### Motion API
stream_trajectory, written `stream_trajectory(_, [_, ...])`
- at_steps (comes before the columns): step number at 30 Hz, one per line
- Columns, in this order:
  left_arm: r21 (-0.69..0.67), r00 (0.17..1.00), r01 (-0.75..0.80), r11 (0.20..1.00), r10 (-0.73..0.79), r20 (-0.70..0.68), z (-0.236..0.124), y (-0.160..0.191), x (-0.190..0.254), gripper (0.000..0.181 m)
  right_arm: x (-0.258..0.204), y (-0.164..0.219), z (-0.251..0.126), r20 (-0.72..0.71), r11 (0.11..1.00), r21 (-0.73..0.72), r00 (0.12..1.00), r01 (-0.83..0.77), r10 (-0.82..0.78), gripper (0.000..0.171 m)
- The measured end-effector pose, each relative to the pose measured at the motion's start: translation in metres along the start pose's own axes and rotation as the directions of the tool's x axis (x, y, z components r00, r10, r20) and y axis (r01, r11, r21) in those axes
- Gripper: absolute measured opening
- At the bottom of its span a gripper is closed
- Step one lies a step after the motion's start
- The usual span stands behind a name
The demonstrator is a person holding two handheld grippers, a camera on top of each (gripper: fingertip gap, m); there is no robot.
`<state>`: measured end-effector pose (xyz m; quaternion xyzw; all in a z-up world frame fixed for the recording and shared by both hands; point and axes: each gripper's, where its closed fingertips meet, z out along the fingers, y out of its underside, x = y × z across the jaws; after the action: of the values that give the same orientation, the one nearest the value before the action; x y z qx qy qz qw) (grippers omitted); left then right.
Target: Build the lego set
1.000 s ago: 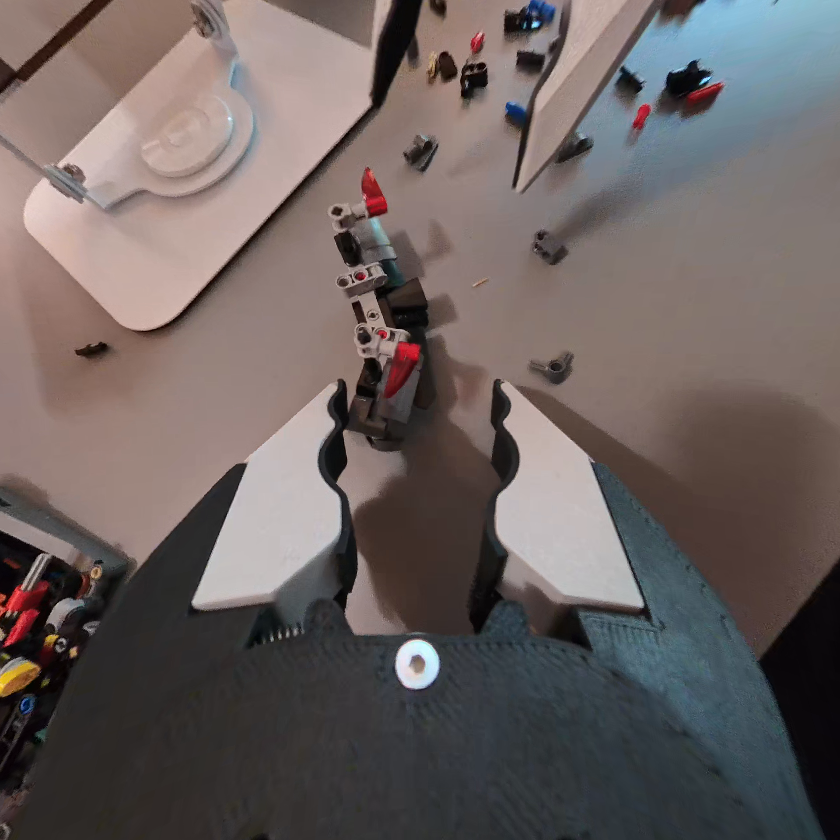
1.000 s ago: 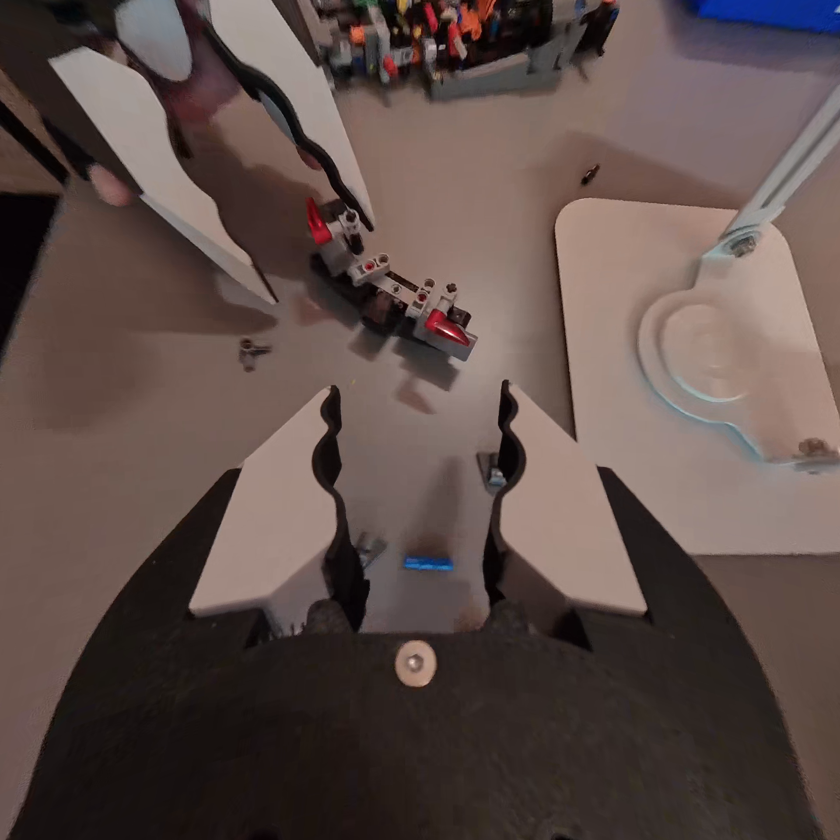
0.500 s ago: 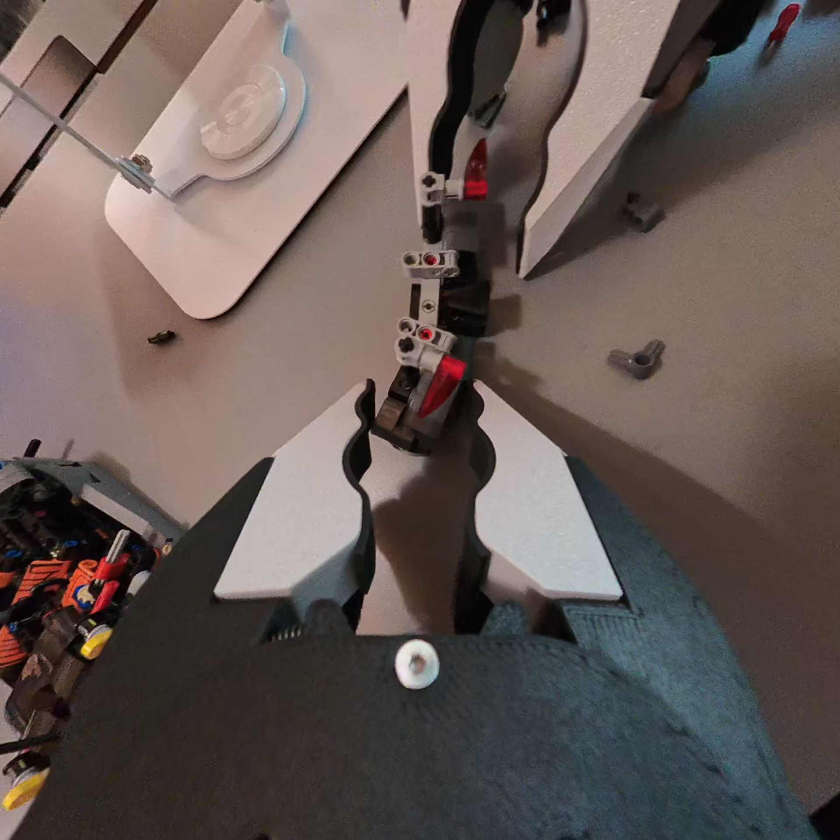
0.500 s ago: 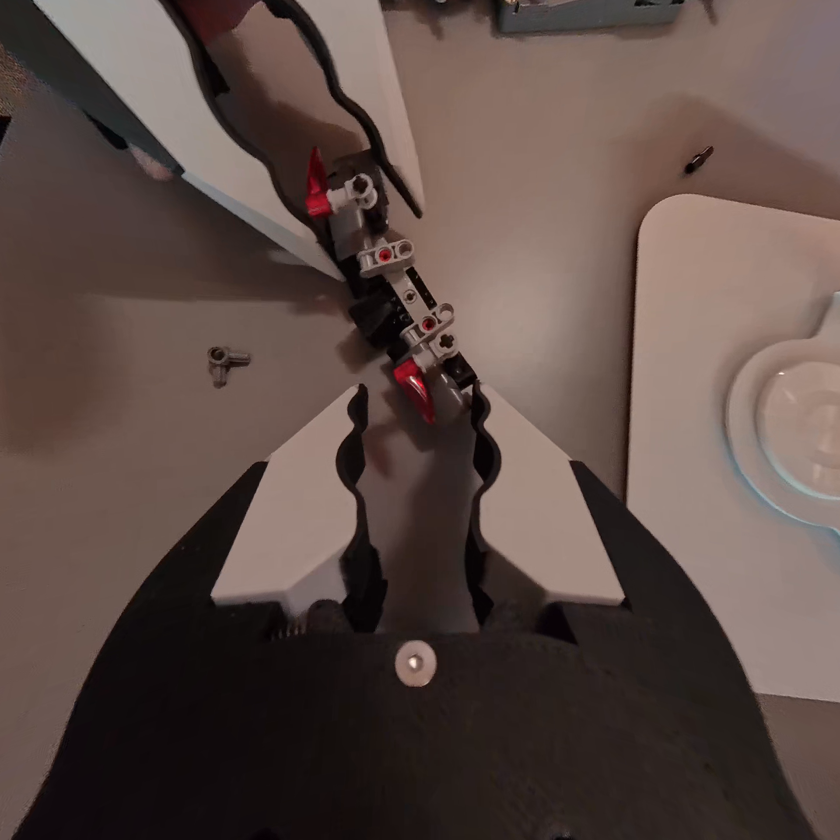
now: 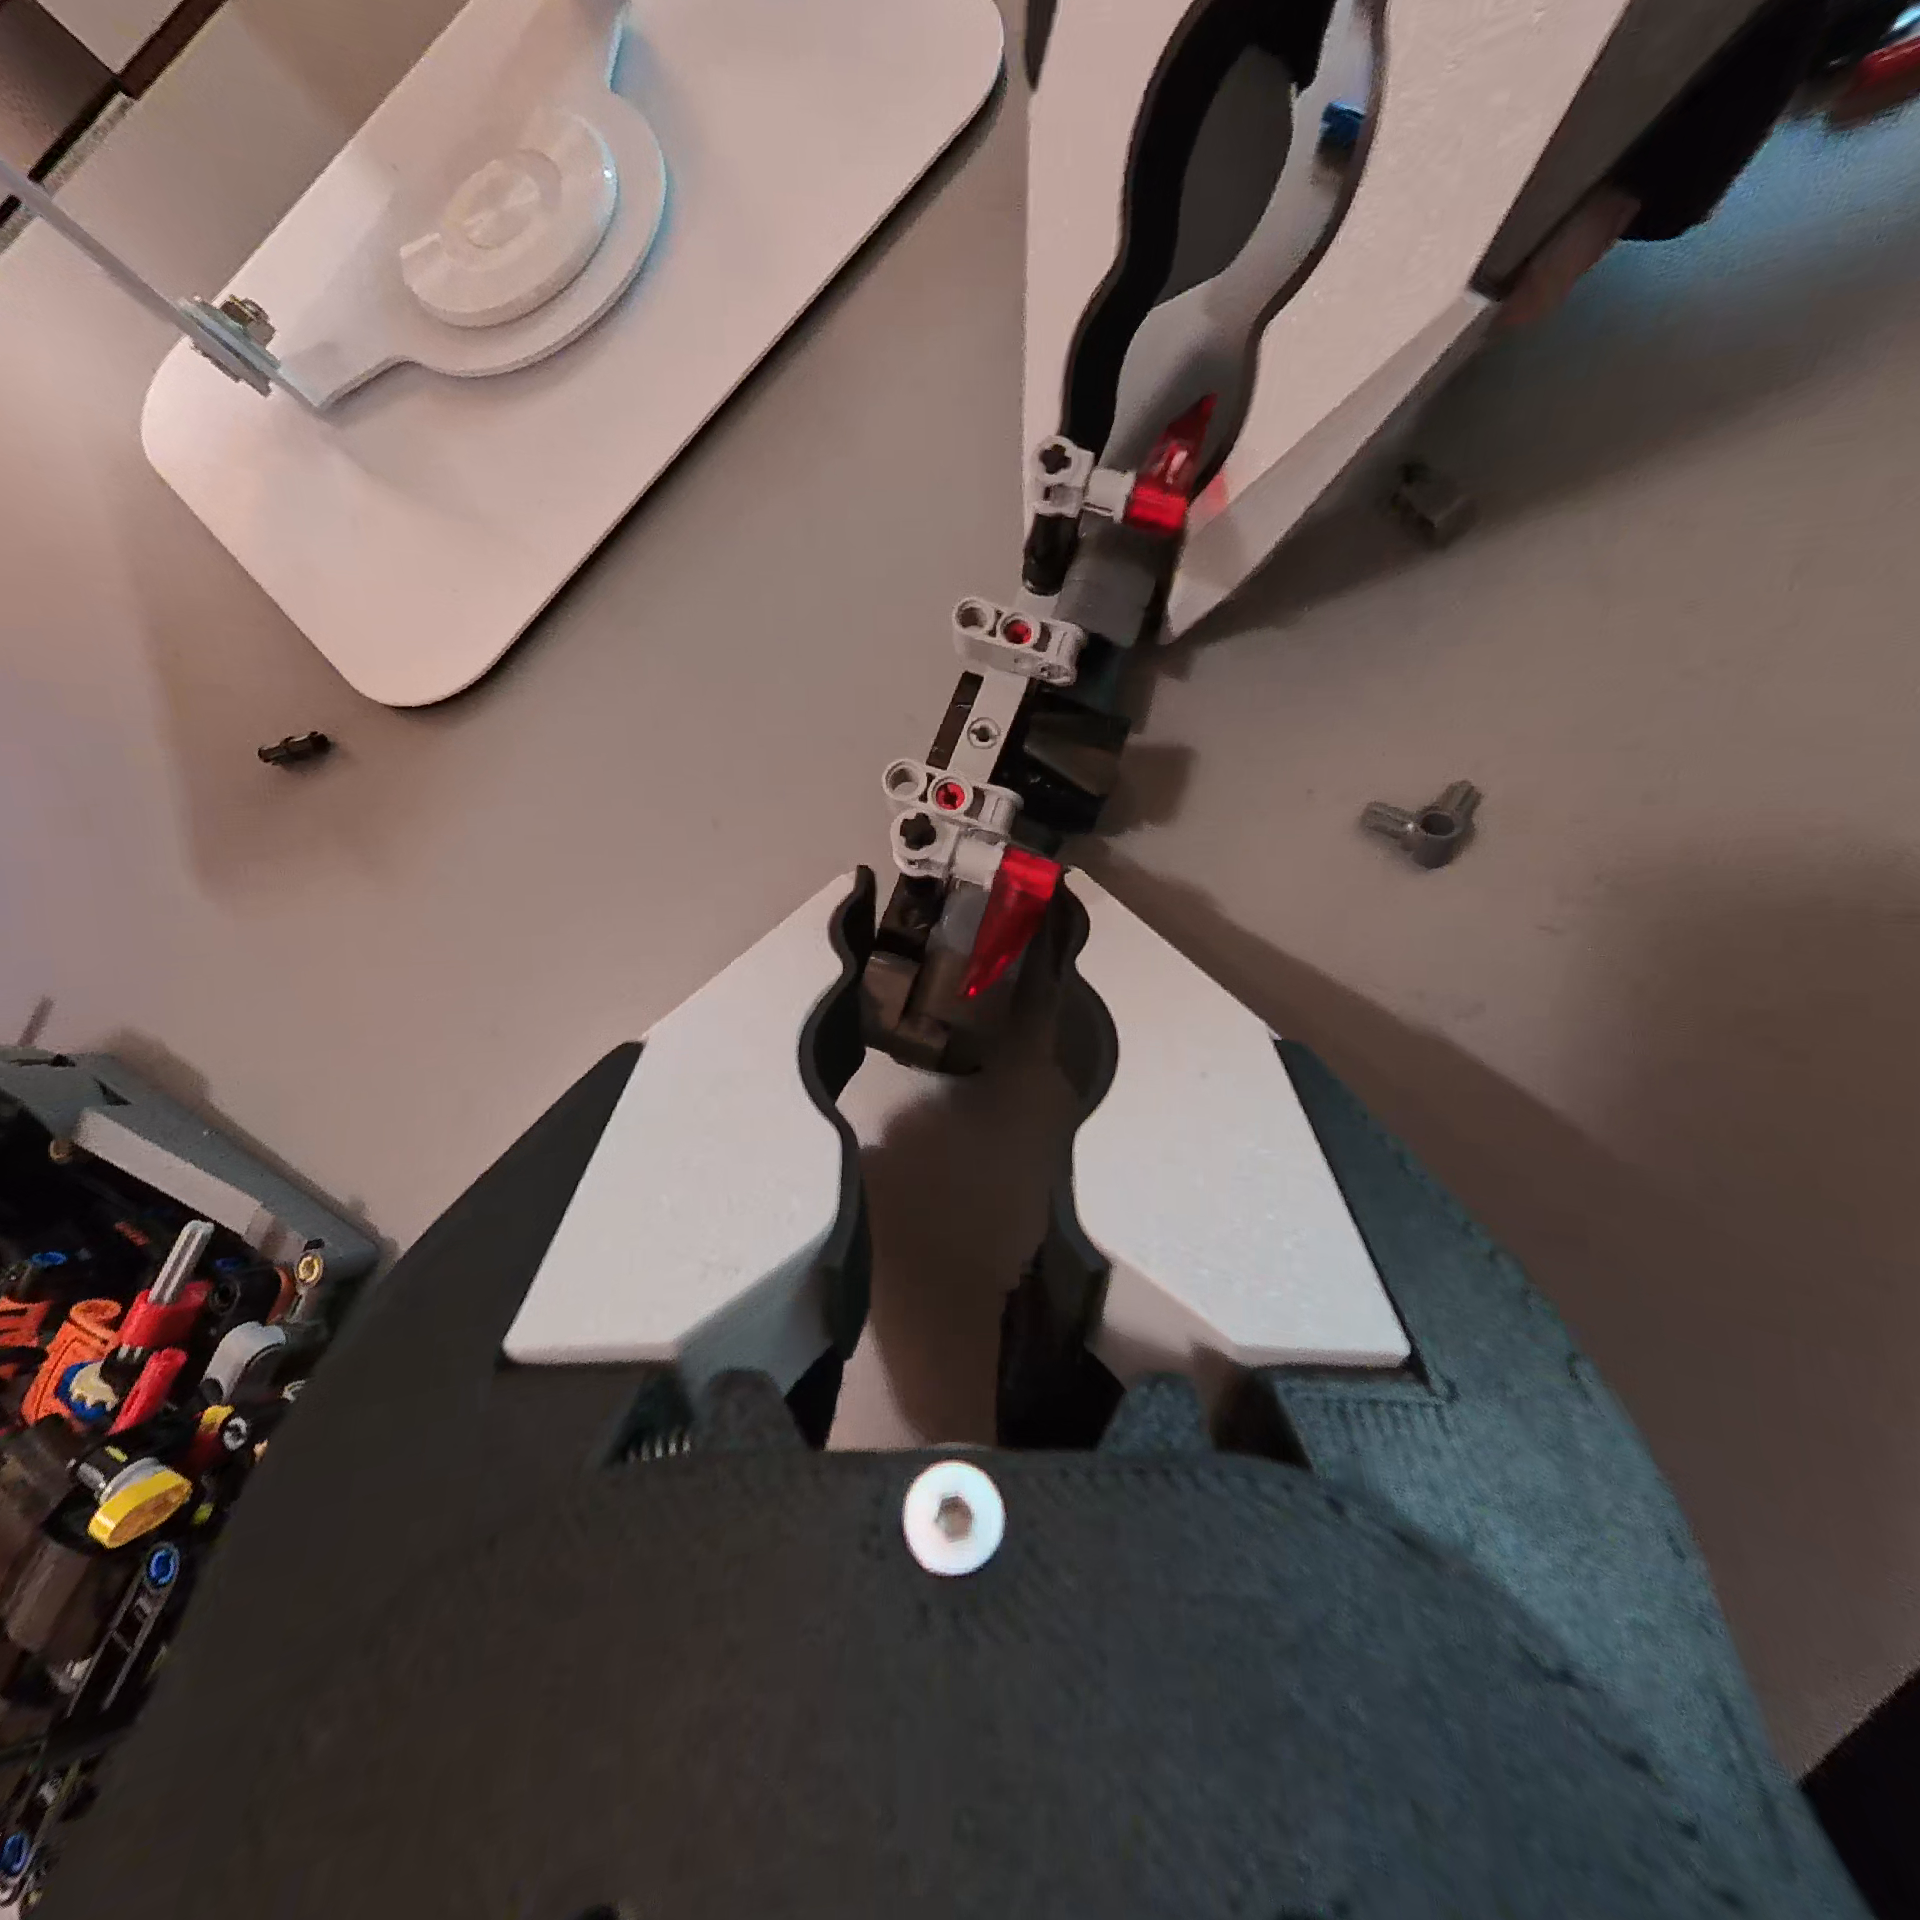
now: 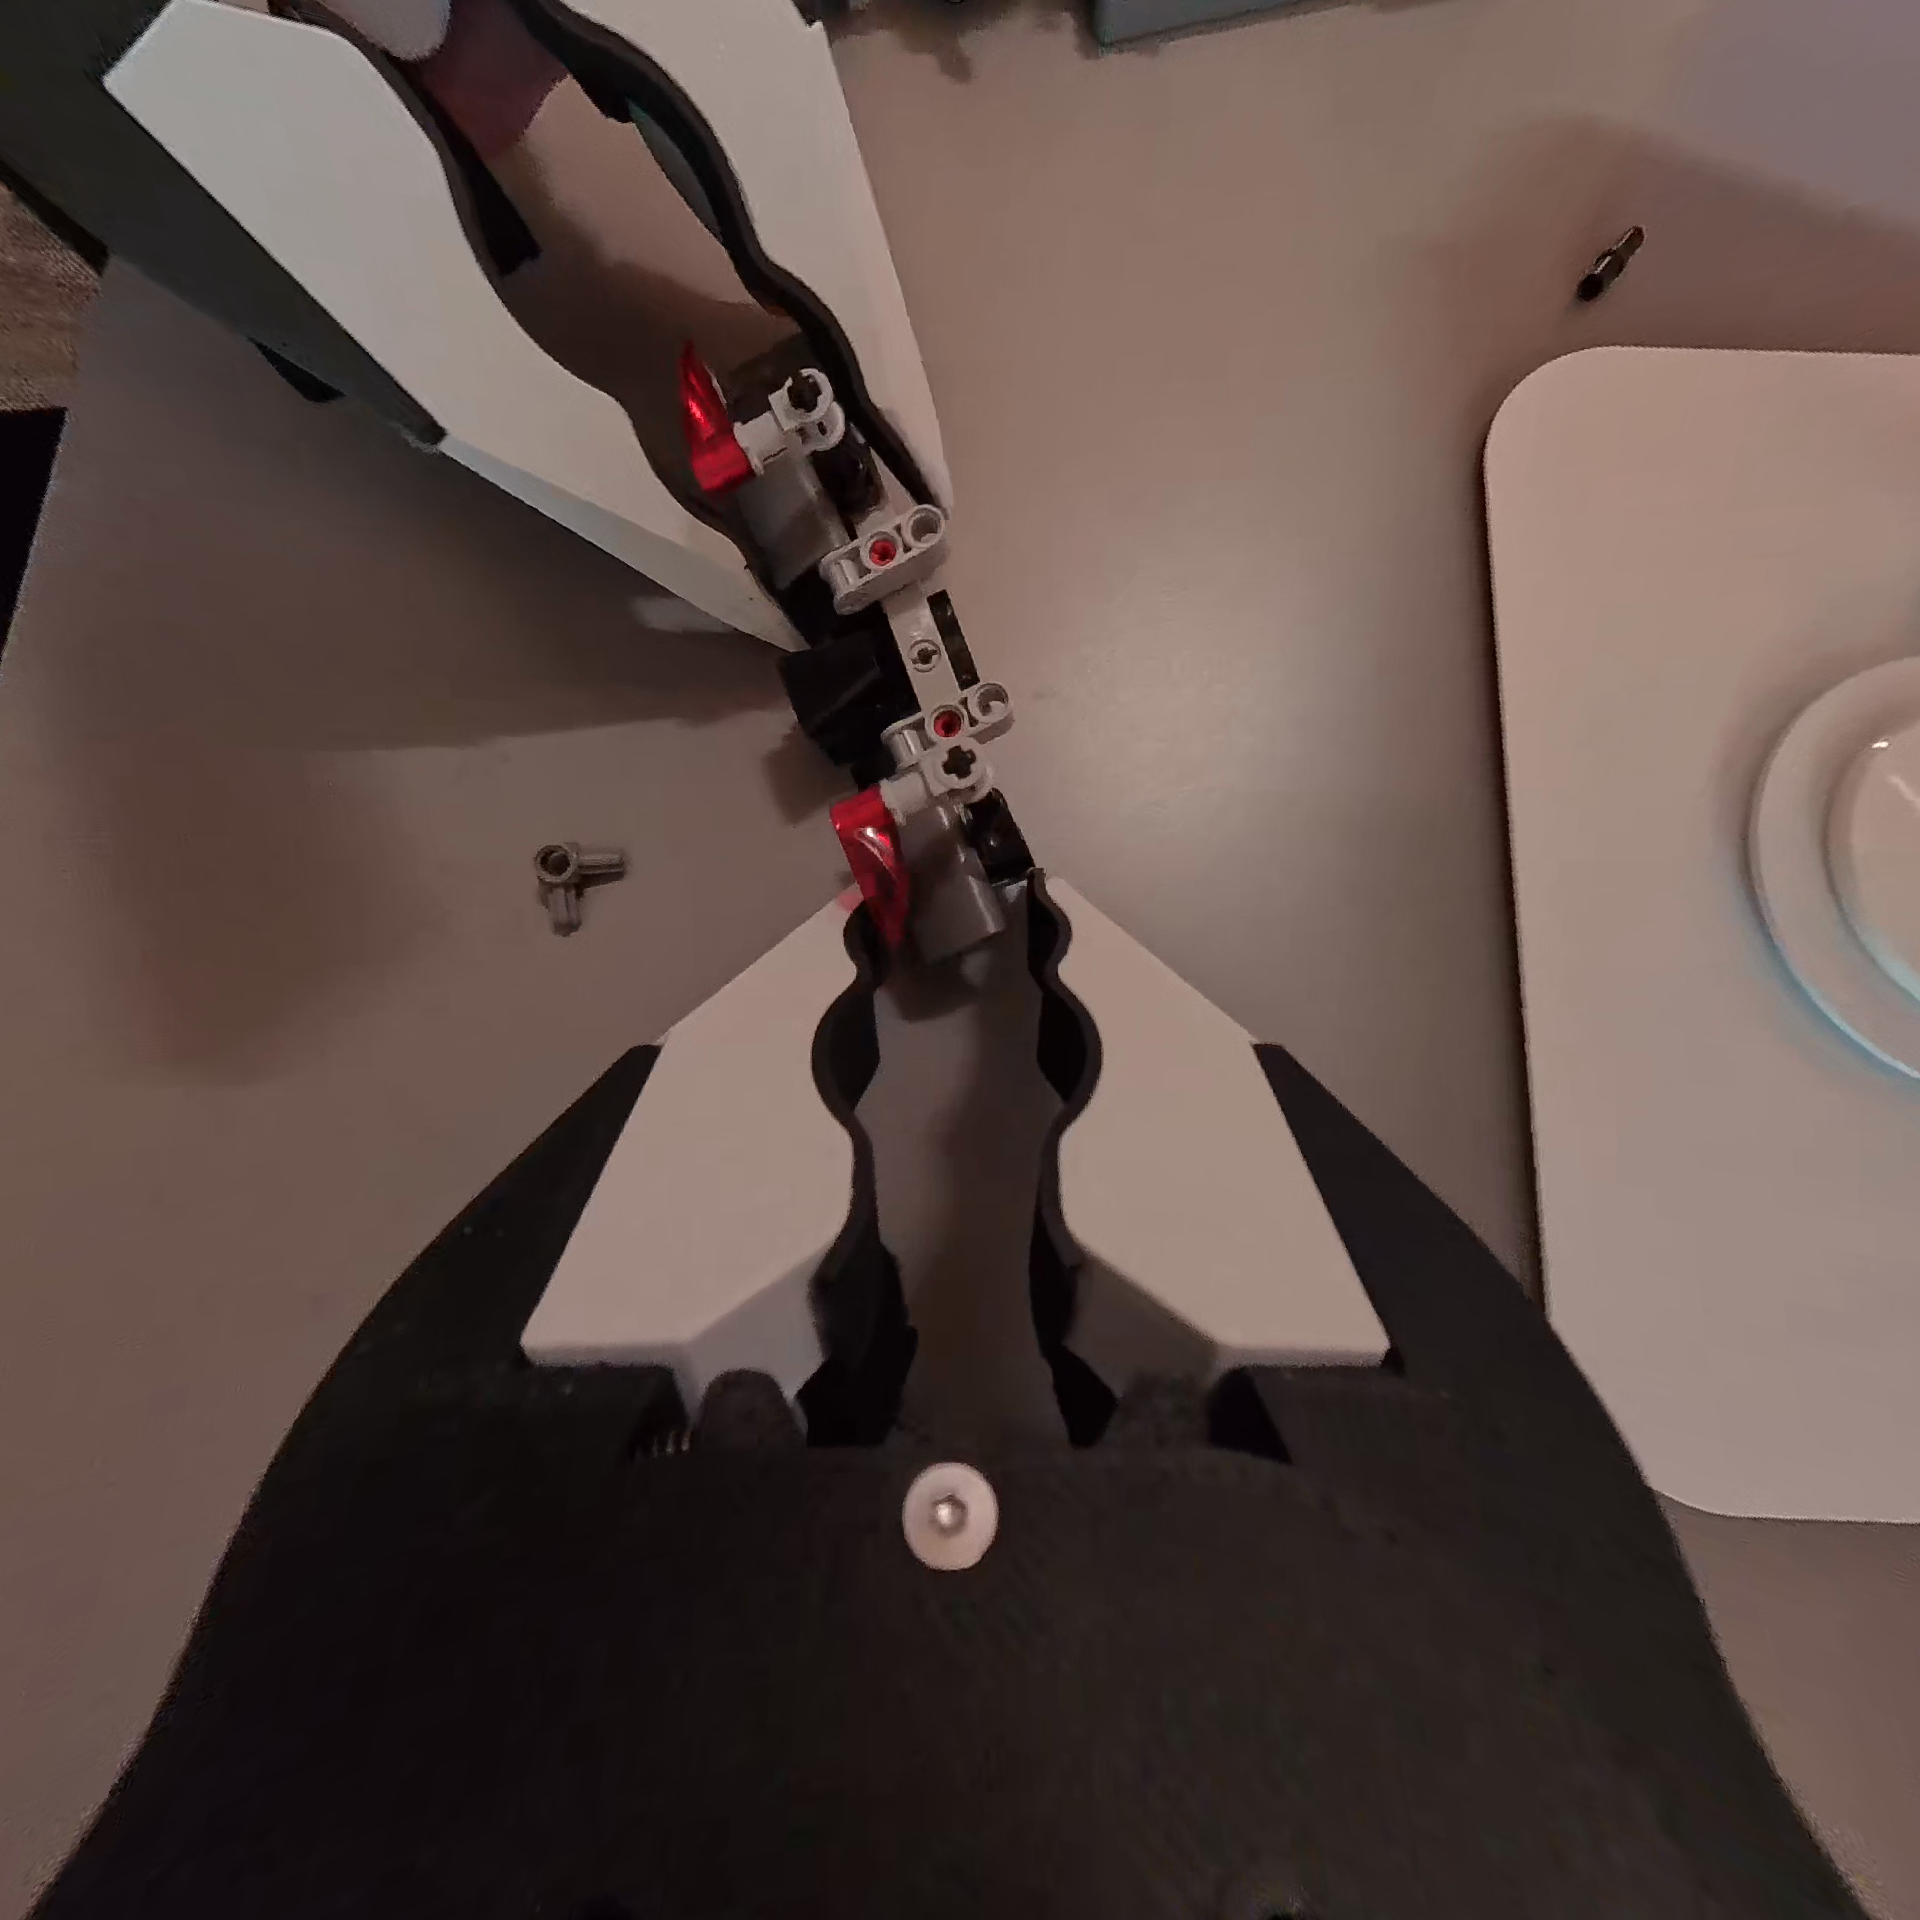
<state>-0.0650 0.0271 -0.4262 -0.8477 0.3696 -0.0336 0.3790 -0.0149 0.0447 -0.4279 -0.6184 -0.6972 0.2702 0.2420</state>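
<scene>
Between my two grippers, on the grey bench, lies the lego model, a long strip of grey beams, black blocks and red claws. Its underside is hidden, and each end disappears between fingers, so the exact contact points are hard to read. A tray of parts is cut off at the left edge of the left wrist view; its pieces blur together. The white stand base runs out of frame at the top.

My left gripper points along the model, fingers clamped on its near end, red claw showing between the tips. My right gripper comes from the opposite side, fingers closed onto the far end. In the right view the grip looks tight on one side; whether the other tip touches I cannot tell.

A loose grey connector lies apart on the bench, a small black pin near the base.

Half a second ago both pairs of fingers stood wider; one second ago the right gripper was well clear of the model.
</scene>
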Motion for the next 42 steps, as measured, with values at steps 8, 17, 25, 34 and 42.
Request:
stream_trajectory(8, [0.032,0.999,-0.001,0.999,0.002,-0.043,-0.011,-0.003,0.001,0.062,0.001,0.000,-0.011,-0.015,0.999,0.021,1.000,-0.024,0.025,0.052])
stream_trajectory(17, [0.145,1.000,-0.004,0.989,0.008,-0.024,-0.044,-0.022,-0.006,0.076,-0.008,-0.002,-0.070,-0.157,0.977,0.186,0.985,0.106,-0.077,0.057])
stream_trajectory(25, [0.270,0.992,0.038,0.962,-0.069,0.106,-0.067,-0.023,-0.002,0.068,0.021,0.017,-0.106,-0.370,0.940,0.289,0.927,0.183,-0.067,0.057])
stream_trajectory(34, [0.342,0.957,-0.007,0.940,-0.093,0.275,-0.073,-0.016,-0.034,0.063,0.037,0.034,-0.104,-0.491,0.952,0.148,0.856,0.266,-0.163,0.054])
stream_trajectory(42, [0.291,0.954,-0.108,0.951,0.017,0.298,-0.062,-0.009,-0.027,0.052,0.033,0.032,-0.106,-0.450,0.950,0.191,0.882,0.248,-0.140,0.044])
